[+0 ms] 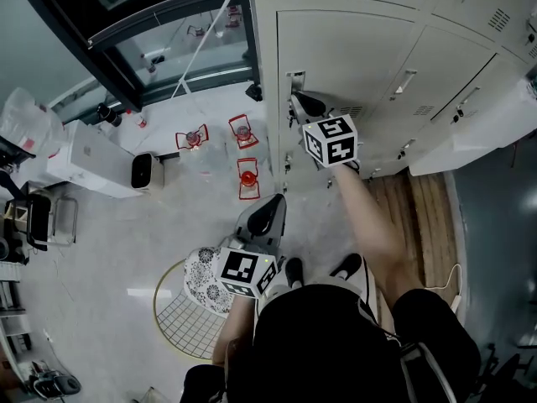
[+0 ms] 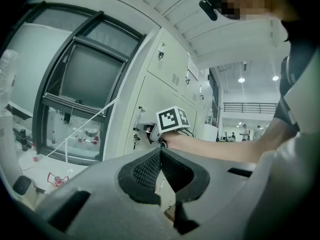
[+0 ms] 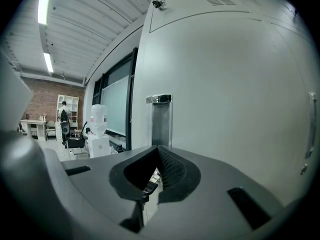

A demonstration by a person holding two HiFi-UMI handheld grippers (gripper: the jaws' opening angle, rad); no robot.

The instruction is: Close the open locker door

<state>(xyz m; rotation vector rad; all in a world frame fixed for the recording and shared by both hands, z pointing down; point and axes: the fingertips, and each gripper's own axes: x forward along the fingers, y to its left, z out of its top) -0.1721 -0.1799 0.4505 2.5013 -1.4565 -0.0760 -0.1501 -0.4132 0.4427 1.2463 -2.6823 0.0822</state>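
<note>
The right gripper [image 1: 296, 102], jaws clenched on nothing, sits by the handle [image 1: 295, 81] at the left edge of the locker door [image 1: 352, 57], which looks almost flush. A glancing push could skid the tips off, leaving it unlatched. The left gripper [image 1: 273, 205], also clenched empty, hangs nearer.

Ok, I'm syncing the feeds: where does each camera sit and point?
Head view: on the head, facing down at floor and lockers; shows arms, left gripper, right gripper.
Left gripper view: on the left gripper, facing up at lockers and window; shows its shut jaws, right forearm.
Right gripper view: on the right gripper, facing a door handle; shows its shut jaws.
Shared: head and left gripper views show the right gripper.
</note>
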